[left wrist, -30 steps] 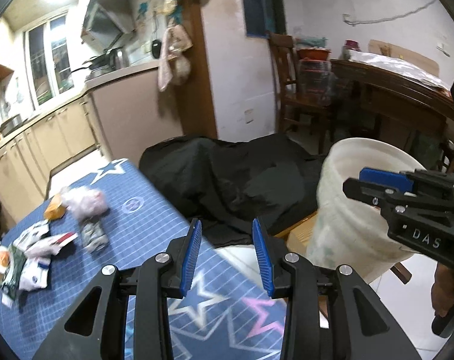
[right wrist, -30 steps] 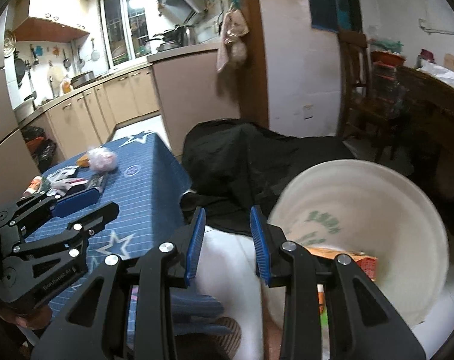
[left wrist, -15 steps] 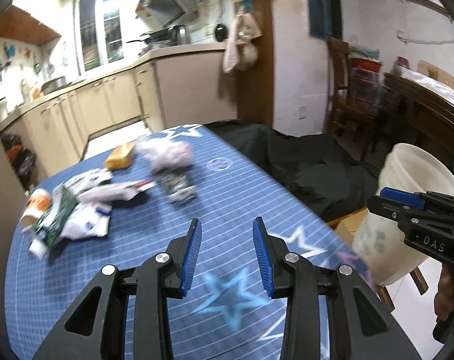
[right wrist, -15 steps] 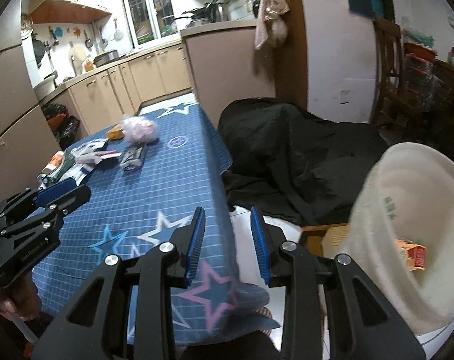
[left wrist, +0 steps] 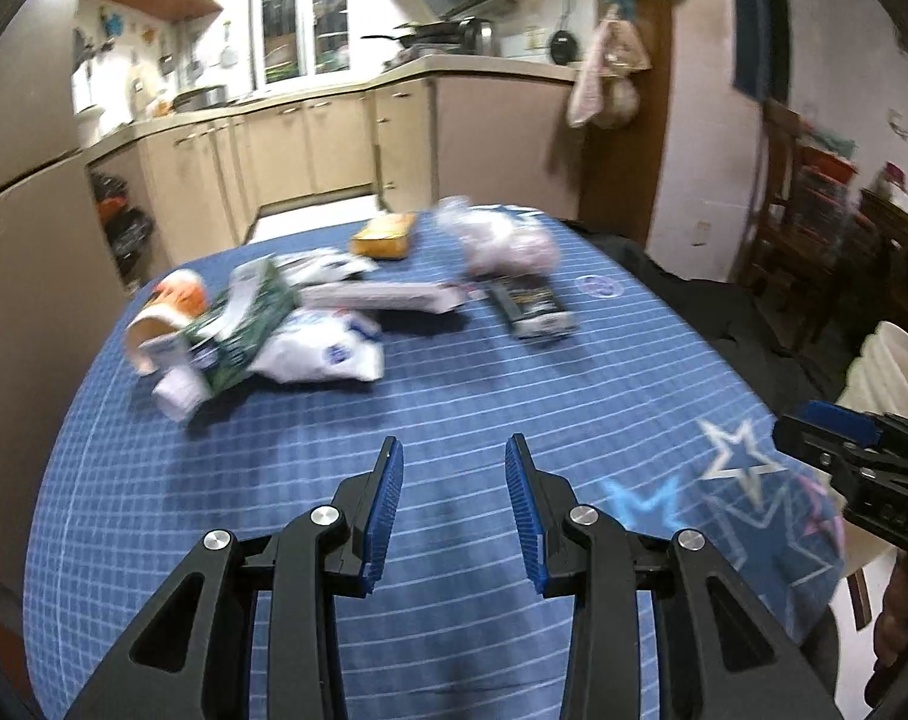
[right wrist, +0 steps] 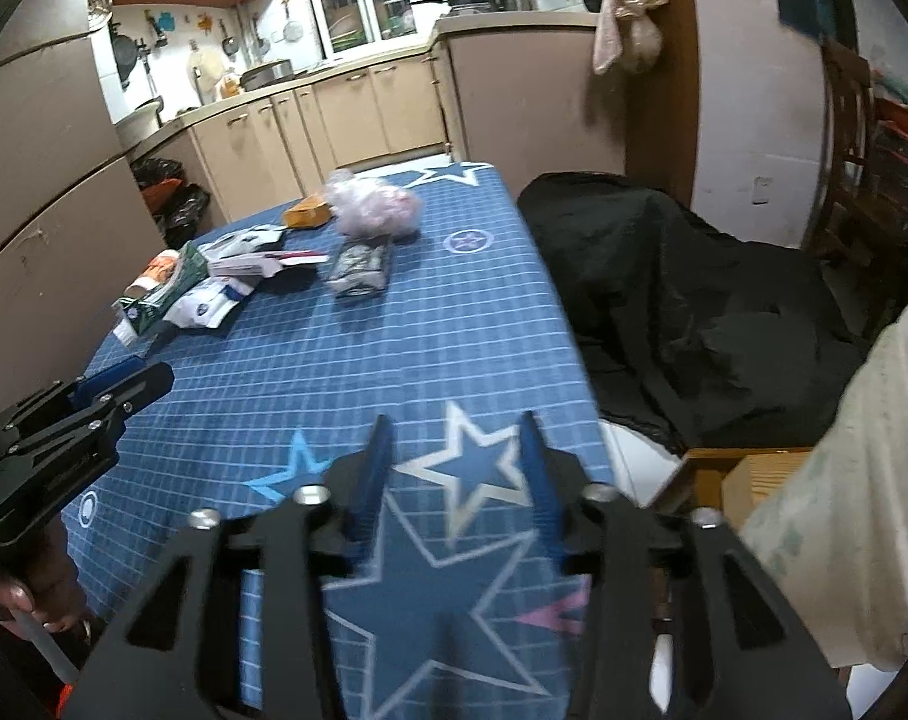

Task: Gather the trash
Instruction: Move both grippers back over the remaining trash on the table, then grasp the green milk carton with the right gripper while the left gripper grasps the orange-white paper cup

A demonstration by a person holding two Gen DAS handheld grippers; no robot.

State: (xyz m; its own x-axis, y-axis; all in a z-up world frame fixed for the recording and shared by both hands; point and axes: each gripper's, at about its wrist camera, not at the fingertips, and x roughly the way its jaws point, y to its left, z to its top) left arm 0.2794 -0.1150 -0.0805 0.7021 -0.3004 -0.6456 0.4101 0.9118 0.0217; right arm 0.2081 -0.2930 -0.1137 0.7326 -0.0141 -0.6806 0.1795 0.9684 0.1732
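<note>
Left wrist view: the left gripper (left wrist: pixel 454 474) gapes wide and empty above the gridded blue tablecloth (left wrist: pixel 514 384); crinkled wrappers (left wrist: pixel 309 336) lie heaped at the far end.
Right wrist view: the right gripper (right wrist: pixel 457 450) hangs parted, holding nothing, beside a pale round bucket (right wrist: pixel 862 480)

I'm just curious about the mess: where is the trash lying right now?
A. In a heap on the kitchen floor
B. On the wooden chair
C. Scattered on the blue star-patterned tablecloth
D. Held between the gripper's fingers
C: the wrappers, orange packet and crumpled plastic bag lie on the blue tablecloth; the left gripper and right gripper are open, holding nothing.
</note>
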